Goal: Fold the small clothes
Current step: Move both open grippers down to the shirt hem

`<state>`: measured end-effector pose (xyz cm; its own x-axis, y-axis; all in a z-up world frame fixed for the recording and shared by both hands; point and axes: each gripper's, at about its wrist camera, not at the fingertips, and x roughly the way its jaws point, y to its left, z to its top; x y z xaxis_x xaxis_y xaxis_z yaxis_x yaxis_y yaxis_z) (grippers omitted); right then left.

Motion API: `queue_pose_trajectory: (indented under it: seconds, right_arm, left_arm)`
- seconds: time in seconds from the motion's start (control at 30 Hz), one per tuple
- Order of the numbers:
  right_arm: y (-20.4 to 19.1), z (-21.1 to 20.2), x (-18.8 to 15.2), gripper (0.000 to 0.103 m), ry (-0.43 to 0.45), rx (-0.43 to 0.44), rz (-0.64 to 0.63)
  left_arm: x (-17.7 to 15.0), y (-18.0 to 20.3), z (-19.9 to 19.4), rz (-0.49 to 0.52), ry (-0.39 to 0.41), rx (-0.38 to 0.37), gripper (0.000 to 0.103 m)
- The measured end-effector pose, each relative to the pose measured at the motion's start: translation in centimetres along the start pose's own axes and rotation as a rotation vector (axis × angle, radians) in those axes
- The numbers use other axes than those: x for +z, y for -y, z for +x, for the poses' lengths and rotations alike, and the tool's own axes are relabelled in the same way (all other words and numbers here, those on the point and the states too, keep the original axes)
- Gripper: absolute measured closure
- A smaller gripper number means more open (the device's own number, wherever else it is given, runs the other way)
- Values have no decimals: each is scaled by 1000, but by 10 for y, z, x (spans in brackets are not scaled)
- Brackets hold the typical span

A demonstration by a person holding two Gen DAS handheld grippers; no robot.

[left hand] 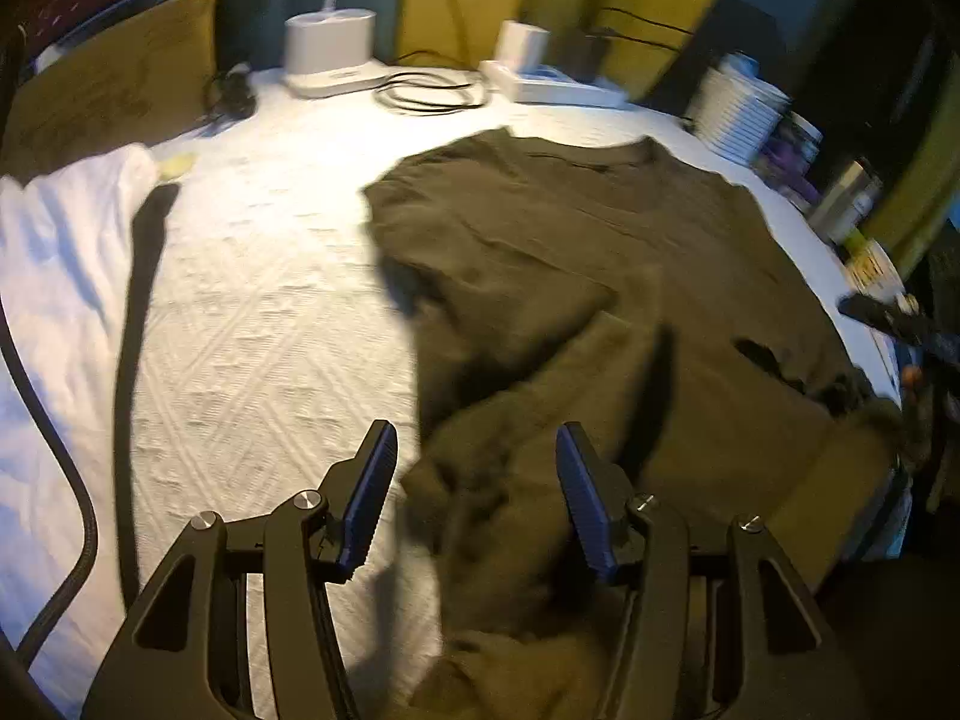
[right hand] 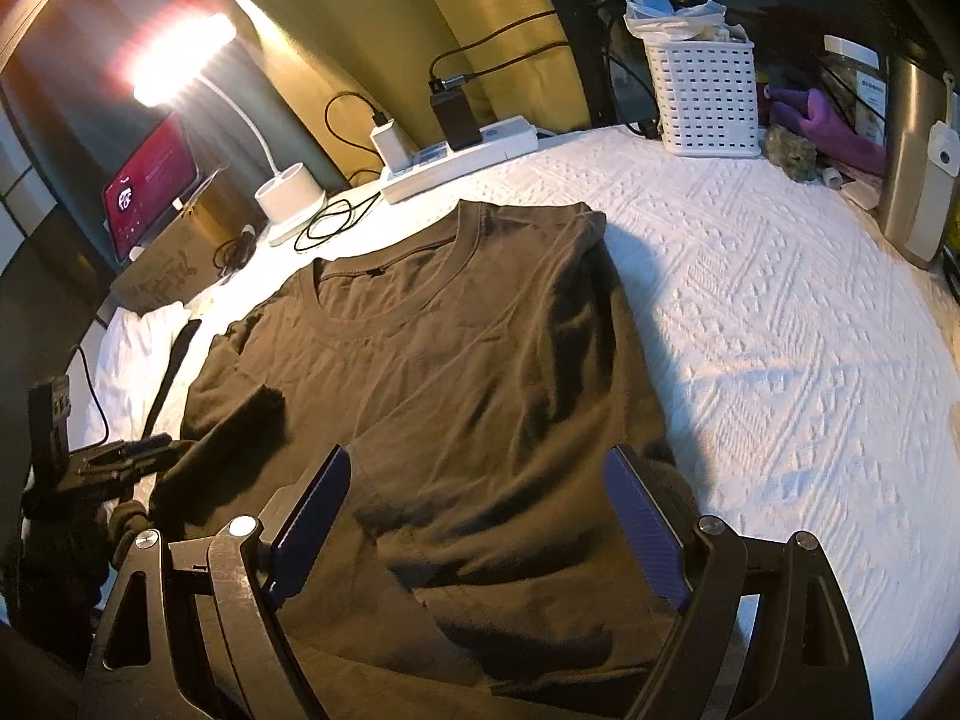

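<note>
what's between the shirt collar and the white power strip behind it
In the right wrist view, only a bare strip of white textured bedspread separates the dark olive t-shirt collar from the white power strip; a coiled black cable lies off left.

It looked like a home room: a lit desk lamp (right hand: 180, 54), power strip (right hand: 462, 159), curtains (right hand: 420, 12) and white basket (right hand: 705, 99).

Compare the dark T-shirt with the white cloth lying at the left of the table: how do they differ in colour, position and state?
The T-shirt is dark olive-brown; the white cloth is plain white. The T-shirt lies mid-table, spread flat with its neckline towards the lamp; the white cloth sits crumpled at the table's left edge. The T-shirt's sides look turned inward, while the white cloth shows no fold. Both rest on the textured white table cover.
</note>
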<state>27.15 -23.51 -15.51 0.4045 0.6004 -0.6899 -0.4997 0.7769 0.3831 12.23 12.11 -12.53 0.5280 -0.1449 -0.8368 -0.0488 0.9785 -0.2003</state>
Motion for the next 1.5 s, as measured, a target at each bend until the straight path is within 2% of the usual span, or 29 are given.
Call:
queue_pose_trajectory:
  seconds: [0.07, 0.1, 0.13, 0.23, 0.37, 0.43, 0.57, 0.67, 0.7, 0.73, 0.8, 0.83, 0.9, 1.03, 1.13, 1.23, 1.3, 1.37, 1.43, 1.5]
  right_arm:
    - [-2, 0, -3, 15, -2, -3, -2]
    - [-3, 0, -5, 15, -3, -3, -3]
    - [-4, -1, -6, 15, -4, -3, -4]
    - [-6, -3, -10, 15, -4, -2, -7]
    - [-6, -10, -15, 15, 5, -13, -3]
    - [-4, -14, -18, 15, 12, -17, 2]
    - [0, -20, -27, 15, 23, -27, 17]
    - [7, -24, -37, 16, 25, -38, 34]
    - [8, -25, -39, 16, 24, -42, 38]
    - [10, -25, -42, 16, 24, -45, 42]
    - [14, -28, -47, 16, 27, -49, 52]
    - [15, -29, -48, 15, 29, -52, 56]
    - [18, -32, -52, 15, 32, -55, 63]
    - [20, -33, -55, 15, 36, -51, 72]
    - [21, -35, -56, 15, 41, -45, 76]
    - [27, -36, -55, 15, 47, -47, 91]
    - [33, -37, -55, 15, 49, -52, 103]
    - [38, -38, -56, 15, 51, -57, 111]
    - [43, -41, -56, 15, 58, -66, 119]
    - [49, -49, -56, 15, 79, -84, 127]
  left_arm:
    - [-5, 9, -2, 37, 19, -10, 63]
    - [-7, 12, -2, 54, 16, -9, 77]
    - [-9, 14, -1, 67, 16, -5, 85]
    - [-14, 17, -3, 84, 42, 18, 99]
    - [-15, 32, -12, 128, 69, -39, 101]
    - [-17, 47, -13, 169, 61, -96, 101]
    - [-22, 70, -11, 239, 34, -158, 101]
    - [-22, 74, -11, 249, -20, -185, 98]
    - [-22, 74, -14, 255, -18, -190, 91]
    - [-20, 73, -20, 255, 4, -197, 75]
    - [-13, 65, -34, 222, 63, -202, 54]
    - [-10, 62, -37, 202, 87, -194, 51]
    - [-2, 50, -38, 154, 112, -167, 48]
    - [16, 29, 0, 52, 34, -80, 46]
    - [19, 29, 22, 22, -39, -128, 46]
    - [18, 45, 36, 52, -105, -186, 46]
    - [16, 59, 36, 88, -118, -210, 45]
    - [13, 78, 35, 133, -157, -299, 45]
    - [8, 102, 31, 218, -171, -350, 45]
    - [5, 120, 24, 286, -160, -349, 45]
